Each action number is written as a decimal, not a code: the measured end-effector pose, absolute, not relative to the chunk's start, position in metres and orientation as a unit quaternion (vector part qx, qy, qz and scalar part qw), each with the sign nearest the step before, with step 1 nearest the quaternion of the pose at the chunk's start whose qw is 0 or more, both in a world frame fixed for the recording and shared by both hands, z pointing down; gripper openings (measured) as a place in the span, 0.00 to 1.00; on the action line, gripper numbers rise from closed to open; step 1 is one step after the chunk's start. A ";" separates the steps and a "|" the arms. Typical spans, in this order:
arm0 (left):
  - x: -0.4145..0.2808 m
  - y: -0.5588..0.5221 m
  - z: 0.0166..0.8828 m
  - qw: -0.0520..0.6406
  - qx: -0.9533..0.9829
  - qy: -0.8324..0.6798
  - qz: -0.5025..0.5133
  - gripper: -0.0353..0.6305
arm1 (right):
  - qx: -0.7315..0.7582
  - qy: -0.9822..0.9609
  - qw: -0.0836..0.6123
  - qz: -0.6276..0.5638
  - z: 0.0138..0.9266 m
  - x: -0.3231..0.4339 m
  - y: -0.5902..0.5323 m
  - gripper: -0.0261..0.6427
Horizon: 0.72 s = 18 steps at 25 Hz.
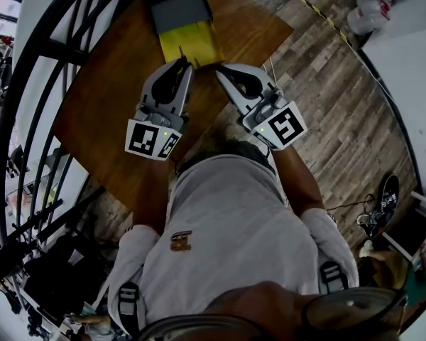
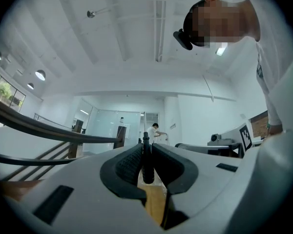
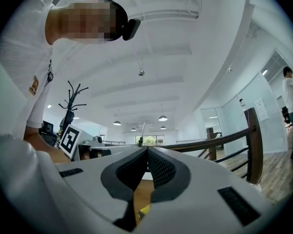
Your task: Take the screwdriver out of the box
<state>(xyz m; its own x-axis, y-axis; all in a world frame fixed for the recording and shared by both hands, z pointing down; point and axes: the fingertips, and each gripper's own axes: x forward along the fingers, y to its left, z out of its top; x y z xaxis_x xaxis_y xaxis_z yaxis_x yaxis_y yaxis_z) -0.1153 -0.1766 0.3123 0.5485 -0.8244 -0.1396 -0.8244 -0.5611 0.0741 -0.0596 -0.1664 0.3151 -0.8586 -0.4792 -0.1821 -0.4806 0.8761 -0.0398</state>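
A box with a yellow inside (image 1: 192, 42) and a grey lid (image 1: 179, 11) lies at the far end of the wooden table (image 1: 106, 98). My left gripper (image 1: 185, 64) hovers just in front of the box, pointing roughly level. In the left gripper view its jaws (image 2: 146, 147) are shut on a slim black screwdriver (image 2: 147, 165), which stands upright between the ribbed pads with its thin tip poking above them. My right gripper (image 1: 220, 69) hangs beside it, to the right of the box's near end. Its jaws (image 3: 147, 150) are shut with nothing between them.
Black curved stair railings (image 1: 35, 84) run along the table's left side. Wood-plank floor (image 1: 326, 69) and a white table (image 1: 412, 55) lie to the right. A distant person (image 2: 154, 130) stands in the room, and a coat stand (image 3: 71, 101) shows in the right gripper view.
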 end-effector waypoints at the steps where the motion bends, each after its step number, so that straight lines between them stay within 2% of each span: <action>1: -0.116 -0.175 0.312 0.001 -0.879 0.469 0.082 0.16 | -0.249 0.963 0.100 0.006 0.312 -0.061 -0.165 0.09; 18: -0.118 -0.154 0.307 0.016 -0.879 0.467 0.091 0.16 | -0.231 0.969 0.083 0.006 0.320 -0.070 -0.145 0.09</action>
